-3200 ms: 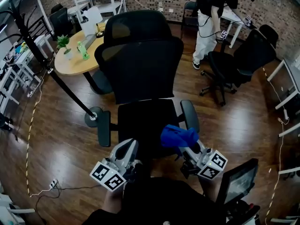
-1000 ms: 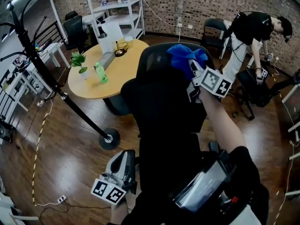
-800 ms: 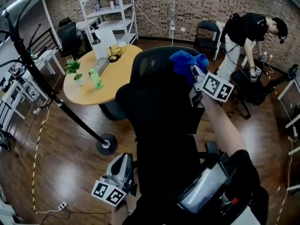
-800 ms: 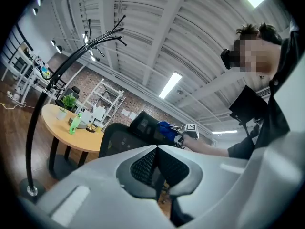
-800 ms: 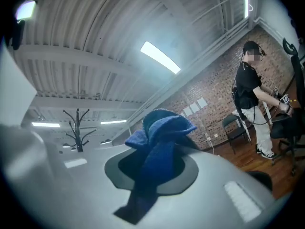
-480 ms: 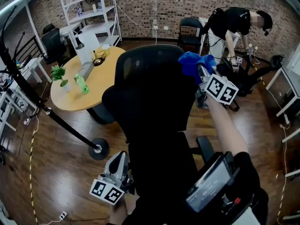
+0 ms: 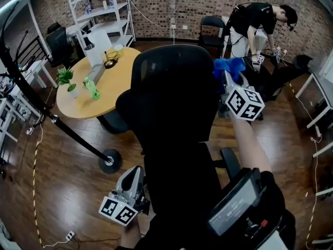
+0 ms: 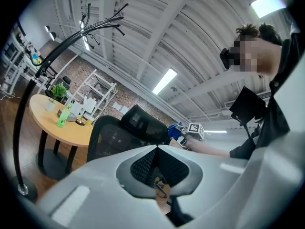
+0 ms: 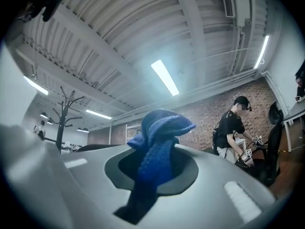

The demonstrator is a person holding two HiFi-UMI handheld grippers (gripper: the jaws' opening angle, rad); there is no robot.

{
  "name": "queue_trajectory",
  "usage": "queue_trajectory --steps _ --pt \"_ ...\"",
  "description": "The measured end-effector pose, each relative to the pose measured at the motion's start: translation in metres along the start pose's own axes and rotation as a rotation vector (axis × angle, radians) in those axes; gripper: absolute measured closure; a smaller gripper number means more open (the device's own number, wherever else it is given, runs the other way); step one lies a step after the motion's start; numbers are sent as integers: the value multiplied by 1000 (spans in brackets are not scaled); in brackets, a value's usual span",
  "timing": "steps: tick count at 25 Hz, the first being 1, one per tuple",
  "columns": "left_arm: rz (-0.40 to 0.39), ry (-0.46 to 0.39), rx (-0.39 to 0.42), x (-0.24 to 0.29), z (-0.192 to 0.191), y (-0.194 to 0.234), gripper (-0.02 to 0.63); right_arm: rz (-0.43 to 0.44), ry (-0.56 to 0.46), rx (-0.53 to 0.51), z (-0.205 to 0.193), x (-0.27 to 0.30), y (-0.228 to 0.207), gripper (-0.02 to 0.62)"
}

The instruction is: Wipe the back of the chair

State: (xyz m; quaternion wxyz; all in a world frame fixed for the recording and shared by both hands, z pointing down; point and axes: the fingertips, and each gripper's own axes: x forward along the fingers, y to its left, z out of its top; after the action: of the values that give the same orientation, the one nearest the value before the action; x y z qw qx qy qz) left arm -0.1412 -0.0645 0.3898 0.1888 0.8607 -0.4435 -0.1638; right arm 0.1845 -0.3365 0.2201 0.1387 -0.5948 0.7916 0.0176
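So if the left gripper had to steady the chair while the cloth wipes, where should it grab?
Probably the left side rim of the backrest, approached from the left. It stands upright with an exposed edge the jaws could straddle, nearest the left gripper and clear of the blue cloth in the right gripper.

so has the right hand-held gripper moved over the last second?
Yes. The right hand-held gripper, shut on the blue cloth, slid rightward off the headrest.

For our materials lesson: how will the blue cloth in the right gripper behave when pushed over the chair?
Probably floppy: the blue cloth bunches and droops from the right gripper. Likely light. Its knitted texture should drag, not slide.
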Motion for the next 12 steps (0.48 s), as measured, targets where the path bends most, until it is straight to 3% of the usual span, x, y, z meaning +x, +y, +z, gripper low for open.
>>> queue_trajectory --steps 6,12 --pt "77 -17 -1 -26 2 13 601 119 146 -71 -78 37 64 541" --pt "145 -23 1 -53 5 26 601 244 207 -62 -118 63 125 541"
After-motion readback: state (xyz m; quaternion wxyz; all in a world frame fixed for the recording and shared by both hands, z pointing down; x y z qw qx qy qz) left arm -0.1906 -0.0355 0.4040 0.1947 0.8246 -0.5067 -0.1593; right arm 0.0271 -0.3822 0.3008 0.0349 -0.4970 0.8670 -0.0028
